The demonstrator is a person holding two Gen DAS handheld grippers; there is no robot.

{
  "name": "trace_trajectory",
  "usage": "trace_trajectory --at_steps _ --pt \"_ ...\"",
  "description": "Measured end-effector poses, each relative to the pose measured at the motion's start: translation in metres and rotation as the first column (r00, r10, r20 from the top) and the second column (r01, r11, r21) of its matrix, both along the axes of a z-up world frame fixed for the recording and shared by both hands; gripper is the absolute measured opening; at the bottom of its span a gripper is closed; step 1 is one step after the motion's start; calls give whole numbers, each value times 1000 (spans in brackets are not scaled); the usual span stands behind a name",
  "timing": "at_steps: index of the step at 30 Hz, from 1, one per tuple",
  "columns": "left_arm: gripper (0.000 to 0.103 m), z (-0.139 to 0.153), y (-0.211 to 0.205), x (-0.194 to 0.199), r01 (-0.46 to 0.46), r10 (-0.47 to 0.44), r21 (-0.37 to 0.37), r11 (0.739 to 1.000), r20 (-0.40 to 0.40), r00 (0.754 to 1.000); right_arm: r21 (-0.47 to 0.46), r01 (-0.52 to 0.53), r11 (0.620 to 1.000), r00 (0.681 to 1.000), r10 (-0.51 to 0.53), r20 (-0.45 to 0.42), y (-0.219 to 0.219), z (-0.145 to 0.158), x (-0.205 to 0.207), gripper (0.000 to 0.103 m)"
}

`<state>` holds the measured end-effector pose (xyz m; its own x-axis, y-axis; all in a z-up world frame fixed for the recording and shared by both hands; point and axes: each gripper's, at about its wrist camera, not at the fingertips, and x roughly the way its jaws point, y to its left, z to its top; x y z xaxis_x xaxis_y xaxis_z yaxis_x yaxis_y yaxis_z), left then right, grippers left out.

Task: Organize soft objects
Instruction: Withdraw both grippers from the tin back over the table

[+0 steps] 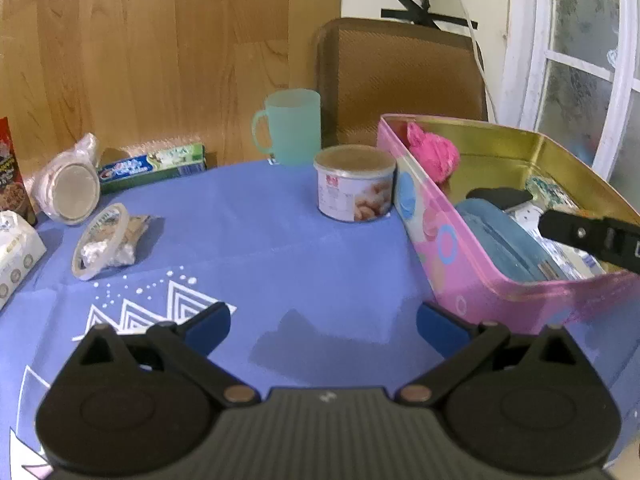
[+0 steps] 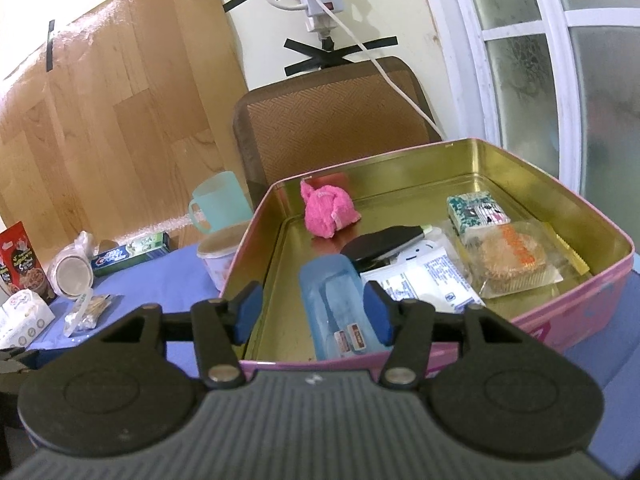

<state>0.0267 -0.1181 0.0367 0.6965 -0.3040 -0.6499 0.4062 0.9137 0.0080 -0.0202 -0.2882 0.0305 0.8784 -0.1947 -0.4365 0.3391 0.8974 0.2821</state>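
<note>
Hovering my right gripper [image 2: 310, 314] spread wide over the pink tin [image 2: 532, 322], empty; the blue pouch [image 2: 332, 300] lies inside, long axis running straight away between its fingers. My left gripper [image 1: 322, 330], open, waits beside the tin.

Can [image 1: 354, 184] left of tin [image 1: 496, 280], mug [image 1: 290, 126] behind, toothpaste box [image 1: 154, 166] farther left.
</note>
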Motion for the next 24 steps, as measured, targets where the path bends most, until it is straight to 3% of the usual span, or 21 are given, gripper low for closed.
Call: trace_trajectory --at_steps 5,24 --pt "103 0 -5 -3 12 -12 35 999 12 1000 -2 3 1000 1000 -3 1 0 0 0 60" --pt "103 8 -10 -18 36 -38 34 999 45 998 3 6 1000 1000 -6 7 0 1 -3 61"
